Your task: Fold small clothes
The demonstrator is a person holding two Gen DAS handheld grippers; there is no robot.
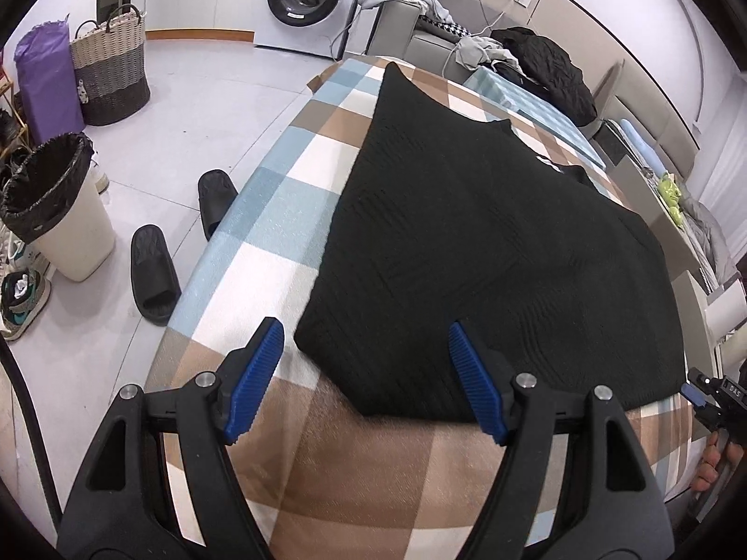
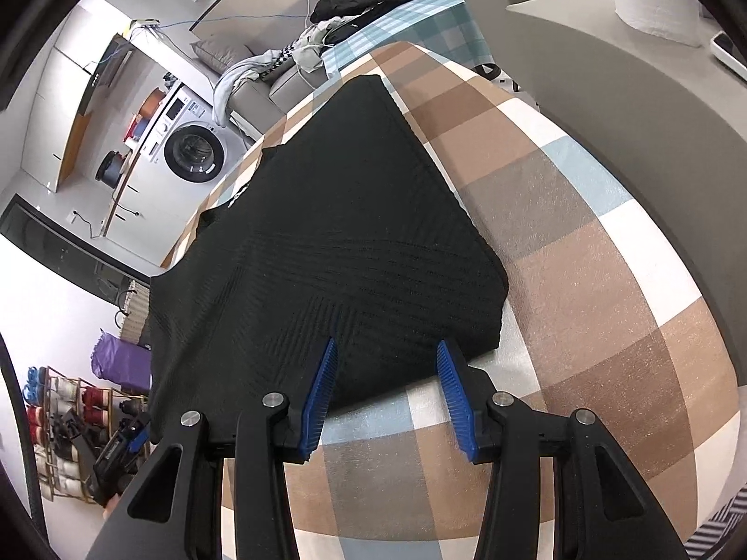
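The black knit top [image 1: 476, 242] is lying flat on the checked cloth [image 1: 261, 252], already doubled over by the look of its straight side edges, with the neckline showing at about one o'clock in the left wrist view.

The left gripper [image 1: 366, 373] is standing wide, nothing between its pads, hovering over the near left corner of the top. The right gripper [image 2: 385, 387] is standing narrower but also empty, its fingers [image 2: 322, 387] straddling the near right hem [image 2: 411, 373] at six o'clock in its own view.

Judging by the ribbed weave and the rounded, thick edges, the top is looking soft, limp and light. It is likely to sag and drape rather than hold shape, and the knit should grip the ridged pads well enough, so slipping seems unlikely.

The sensible hold is probably the two near corners, pinching through all layers at the hem, so the layers are not sliding apart when lifted toward twelve o'clock.
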